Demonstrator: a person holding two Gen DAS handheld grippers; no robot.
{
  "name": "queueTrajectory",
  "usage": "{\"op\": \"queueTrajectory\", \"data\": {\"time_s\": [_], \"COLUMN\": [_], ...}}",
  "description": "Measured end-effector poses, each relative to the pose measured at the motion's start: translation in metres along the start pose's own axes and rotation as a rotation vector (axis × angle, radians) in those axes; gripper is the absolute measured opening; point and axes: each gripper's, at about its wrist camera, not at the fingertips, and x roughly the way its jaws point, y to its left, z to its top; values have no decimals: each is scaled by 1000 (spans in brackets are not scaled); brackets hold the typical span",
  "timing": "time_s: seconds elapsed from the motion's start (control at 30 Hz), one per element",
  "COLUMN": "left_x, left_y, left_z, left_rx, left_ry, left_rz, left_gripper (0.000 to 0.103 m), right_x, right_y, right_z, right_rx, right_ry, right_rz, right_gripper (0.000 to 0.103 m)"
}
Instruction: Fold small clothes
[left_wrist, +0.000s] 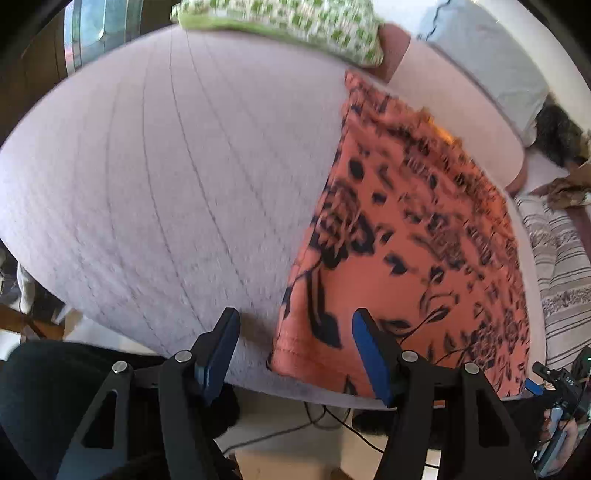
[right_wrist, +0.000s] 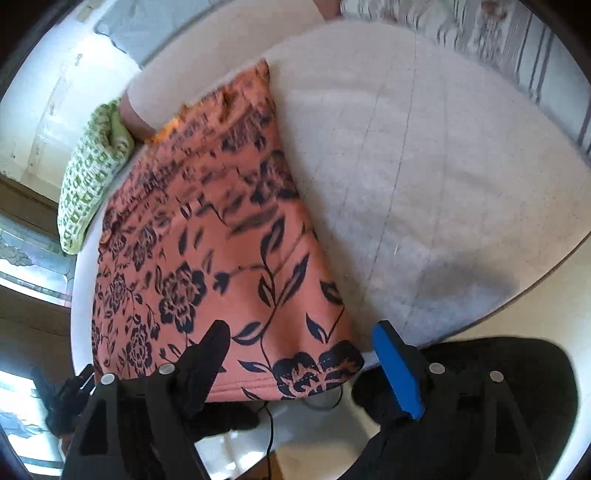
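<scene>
Pale lilac quilted bedding (left_wrist: 155, 177) spread wide beneath us, stitched in long lines, with a green-and-white checked cushion (left_wrist: 295, 26) at its far edge and a striped pillow (left_wrist: 561, 266) off to one side. On it lay the orange cloth with dark floral print (left_wrist: 406, 240), flat and folded into a long panel, its hemmed near end reaching the edge of the bed closest to us. We held the left gripper (left_wrist: 295, 325) above that near hem; its jaws stood apart with nothing clamped, one finger over bare bedding and the other over the cloth. In the right wrist view the same cloth (right_wrist: 207, 258) ran away from us, and the right gripper (right_wrist: 301, 332) hung over its near corner, jaws likewise spread and gripping nothing. Below the bed edge we saw pale floor and a dark cable (right_wrist: 269, 435).
</scene>
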Motion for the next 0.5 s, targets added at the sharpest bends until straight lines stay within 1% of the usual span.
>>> {"op": "queueTrajectory", "data": {"time_s": [0.03,0.07,0.1,0.17,0.23,0.27,0.3,0.33,0.37,0.4,0.43,0.47,0.5], "left_x": [-2,-4,-6,-16,-18,-13,-9,-6,-6,-8,-10,-11,-11], "left_y": [-1,-3,-4,-7,-8,-5,-3,-1,-1,-3,-3,-5,-7], "left_z": [-2,-2,-2,-2,-1,-1,-1,-1,-2,-3,-4,-4,-4], "left_rx": [12,30,44,54,65,56,45,29,17,10,6,4,10], "left_ry": [-12,-17,-10,-42,-52,-33,-13,-2,1,0,-8,-22,-30], "left_rz": [11,14,9,-2,4,3,5,8,5,-1,-4,-1,3], "left_gripper": [60,28,8,7,7,8,15,21,36,53,60,69,69], "right_x": [6,9,8,2,-2,1,4,6,5,2,-2,-4,-4], "right_y": [-1,0,1,2,3,2,0,-2,-2,-1,-1,-1,-2], "right_z": [-1,-3,-5,-5,-4,-3,-2,-3,-5,-7,-7,-6,-6], "right_rx": [-2,-2,3,11,10,6,12,31,40,43,44,46,47], "right_ry": [20,32,32,15,-2,4,20,27,15,1,-14,-27,-39], "right_rz": [7,24,45,58,69,62,51,56,68,77,87,92,87], "right_gripper": [73,44,22,20,20,21,23,24,25,35,44,69,77]}}
